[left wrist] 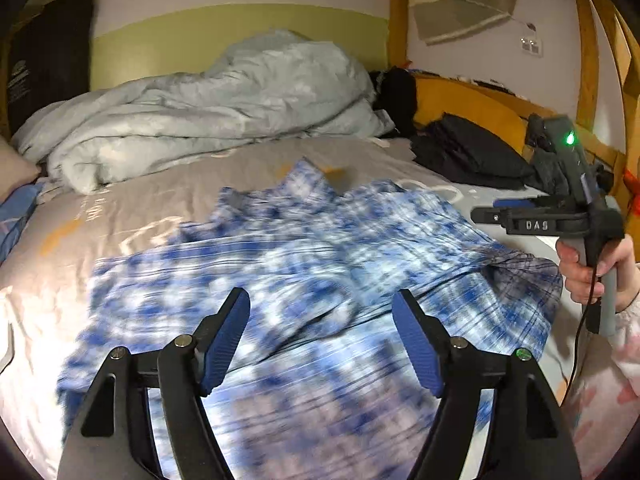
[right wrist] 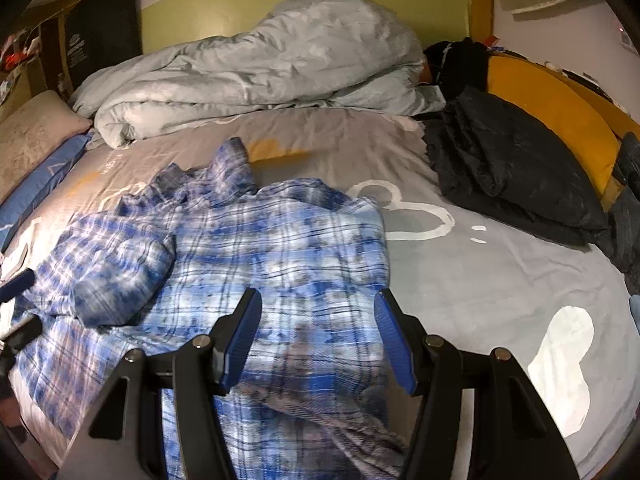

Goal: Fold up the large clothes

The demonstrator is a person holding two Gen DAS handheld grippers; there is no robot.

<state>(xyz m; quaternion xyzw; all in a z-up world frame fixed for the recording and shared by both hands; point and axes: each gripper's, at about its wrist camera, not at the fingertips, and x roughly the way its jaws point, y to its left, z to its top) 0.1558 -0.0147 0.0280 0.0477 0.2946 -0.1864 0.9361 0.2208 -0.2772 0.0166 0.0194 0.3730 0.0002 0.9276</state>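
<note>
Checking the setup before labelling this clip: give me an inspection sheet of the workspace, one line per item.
Surface: bed sheet, grey with white and orange prints, mostly flat.
Job's things: blue plaid shirt lying spread on the sheet, part folded over itself at the left in the right wrist view.
Clutter: crumpled pale duvet at the far side; dark garment at the far right; pillow at the left edge.
Grippers: left gripper open above the shirt, nothing between its jaws; right gripper open over the shirt, gripping nothing.
Cables: black cable hanging from the right gripper's handle.
Surroundings: wooden bed frame, green and white wall.
</note>
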